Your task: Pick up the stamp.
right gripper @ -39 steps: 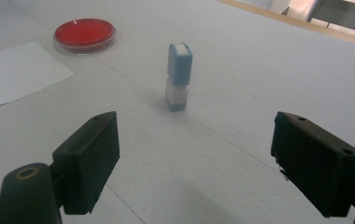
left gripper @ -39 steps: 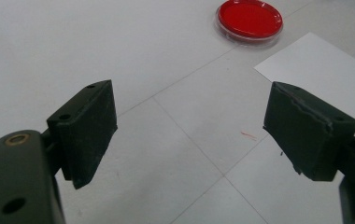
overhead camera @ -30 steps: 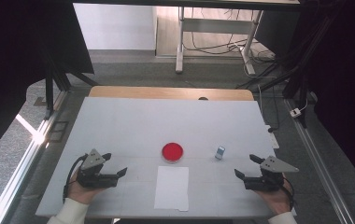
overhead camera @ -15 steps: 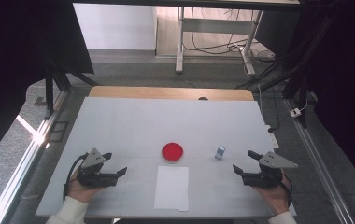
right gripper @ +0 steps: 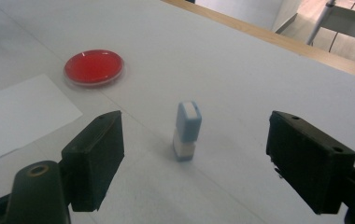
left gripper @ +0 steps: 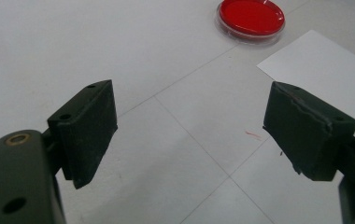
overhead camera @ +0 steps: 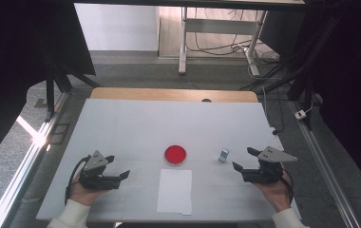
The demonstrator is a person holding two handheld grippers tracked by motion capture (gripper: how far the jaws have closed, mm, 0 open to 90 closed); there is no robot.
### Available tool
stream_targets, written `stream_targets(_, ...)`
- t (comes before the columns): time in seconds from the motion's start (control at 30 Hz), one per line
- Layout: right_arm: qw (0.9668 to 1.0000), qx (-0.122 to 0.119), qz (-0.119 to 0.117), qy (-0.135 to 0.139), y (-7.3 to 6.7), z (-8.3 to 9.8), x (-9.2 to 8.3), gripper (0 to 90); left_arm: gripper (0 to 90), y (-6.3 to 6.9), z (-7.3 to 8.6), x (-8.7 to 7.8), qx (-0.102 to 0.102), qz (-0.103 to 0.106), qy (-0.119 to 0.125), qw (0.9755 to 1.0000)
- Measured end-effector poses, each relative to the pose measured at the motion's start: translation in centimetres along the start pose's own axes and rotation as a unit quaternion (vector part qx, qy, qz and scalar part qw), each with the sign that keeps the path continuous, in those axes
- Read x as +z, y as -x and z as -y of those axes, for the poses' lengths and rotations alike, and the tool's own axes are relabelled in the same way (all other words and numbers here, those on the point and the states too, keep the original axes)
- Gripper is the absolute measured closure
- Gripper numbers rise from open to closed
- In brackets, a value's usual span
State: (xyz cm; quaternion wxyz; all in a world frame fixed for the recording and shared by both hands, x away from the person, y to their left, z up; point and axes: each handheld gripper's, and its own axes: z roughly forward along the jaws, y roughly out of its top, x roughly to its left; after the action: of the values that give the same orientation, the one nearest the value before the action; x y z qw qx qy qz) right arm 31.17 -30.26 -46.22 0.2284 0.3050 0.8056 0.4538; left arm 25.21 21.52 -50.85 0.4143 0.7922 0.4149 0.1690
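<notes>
Right gripper (right gripper: 194, 158): jaws wide apart, holding nothing, small blue-and-white block (right gripper: 188, 130) standing ahead.
Left gripper (left gripper: 189, 135): jaws wide, holding nothing.
Red dish (left gripper: 251, 17): top edge cut off.

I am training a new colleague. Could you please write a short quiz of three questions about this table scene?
1. True or false: the right tool is shut on the small blue and white block.
2. Which lies nearer the person: A) the red dish or B) the white paper sheet?
3. Fill in: the jaws of the left tool stand ____.

Key: 1. False, it is open and the block stands upright ahead of it. 2. B. 3. open.
</notes>
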Motion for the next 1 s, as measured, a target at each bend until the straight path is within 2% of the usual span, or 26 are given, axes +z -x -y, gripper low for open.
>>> stream_targets(0.17, 1.0, -0.005, -0.001, -0.004, 0.2, -1.9, 0.7, 18.4, 17.7, 0.1, 0.0, 0.1, 0.003, 0.002, 0.0, 1.0)
stream_targets(0.37, 0.9999, 0.0, -0.009, -0.006, 0.5, -3.0, 1.6, 18.8, 18.2, 0.2, -0.1, 0.2, 0.005, 0.001, -0.004, 1.0)
stream_targets(0.53, 0.9986, 0.005, -0.039, -0.034, 1.2, -4.1, 3.2, 19.2, 18.4, 0.2, 0.0, 0.3, 0.005, -0.001, -0.007, 1.0)
stream_targets(0.73, 0.9962, 0.0, -0.055, -0.067, 1.4, -4.1, 5.2, 20.8, 18.3, 0.2, 0.0, 0.5, 0.006, 0.0, -0.012, 0.9999)
stream_targets(0.87, 0.9945, -0.009, -0.057, -0.088, 1.4, -3.7, 6.1, 22.7, 18.1, 0.2, 0.0, 0.6, 0.006, 0.0, -0.013, 0.9999)
stream_targets(1.0, 0.9935, -0.007, -0.062, -0.095, 1.6, -3.3, 6.5, 25.1, 18.1, 0.1, 0.1, 0.7, 0.005, 0.0, -0.015, 0.9999)
